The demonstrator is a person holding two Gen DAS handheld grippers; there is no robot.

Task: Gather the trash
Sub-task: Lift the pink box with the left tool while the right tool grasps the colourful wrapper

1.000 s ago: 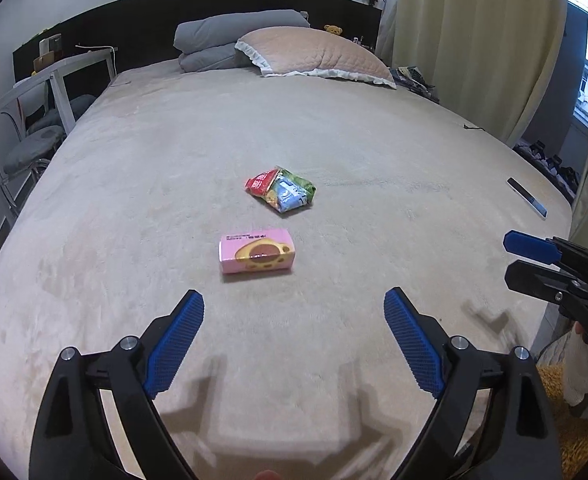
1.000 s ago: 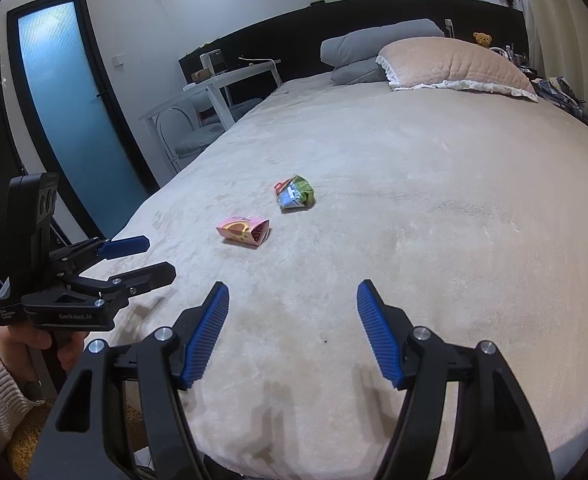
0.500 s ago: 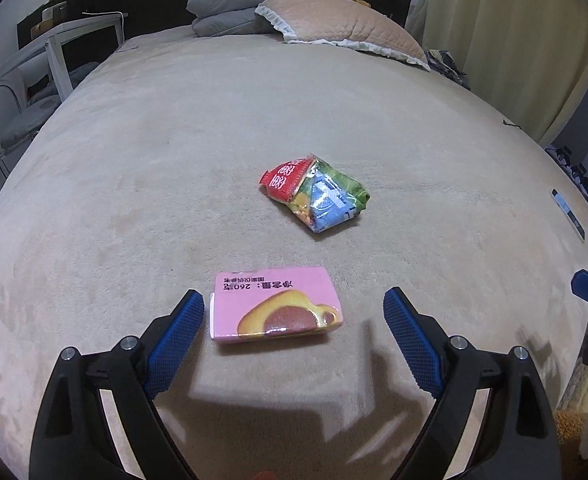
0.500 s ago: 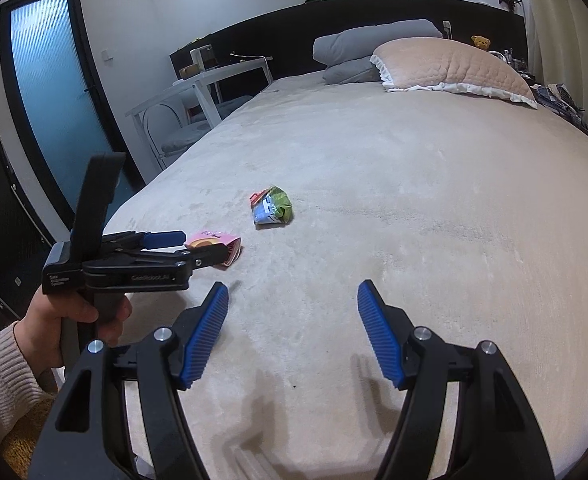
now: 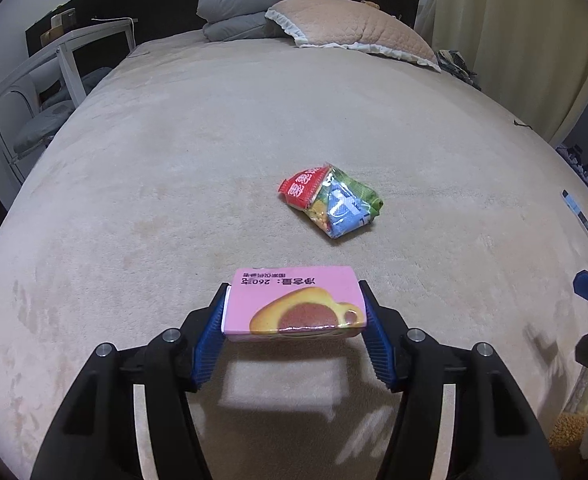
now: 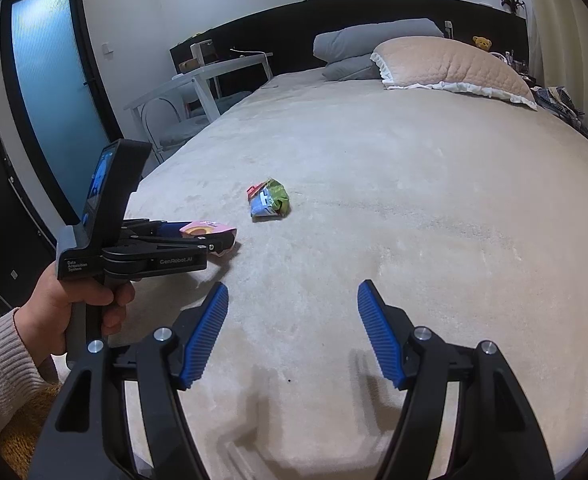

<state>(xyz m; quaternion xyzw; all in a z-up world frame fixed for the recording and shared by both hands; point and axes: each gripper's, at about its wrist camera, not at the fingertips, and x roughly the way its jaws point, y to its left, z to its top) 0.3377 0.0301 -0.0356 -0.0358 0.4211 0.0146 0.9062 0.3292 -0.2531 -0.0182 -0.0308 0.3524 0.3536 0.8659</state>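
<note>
A pink snack box (image 5: 290, 312) sits between the blue pads of my left gripper (image 5: 294, 290). The jaws are closing and both pads press on the box's short ends, just above the beige bed cover (image 5: 134, 200). From the right wrist view the same box (image 6: 208, 230) shows in the left gripper (image 6: 218, 242), held by a person's hand (image 6: 74, 304). A crumpled red, green and blue wrapper (image 5: 331, 202) lies further up the bed (image 6: 269, 199). My right gripper (image 6: 292, 292) hovers open over the bed's near part, with nothing between its fingers.
Grey and pink pillows (image 5: 345, 24) lie at the headboard. A white desk and chair (image 6: 198, 88) stand left of the bed, beside a blue glass door (image 6: 54, 92). A dark flat strip (image 5: 577, 216) lies near the bed's right edge. A curtain (image 5: 513, 40) hangs at the right.
My left gripper moved forward and down to the pink box, and its jaws came together from wide open onto the box's ends. The right gripper stayed nearly still.
</note>
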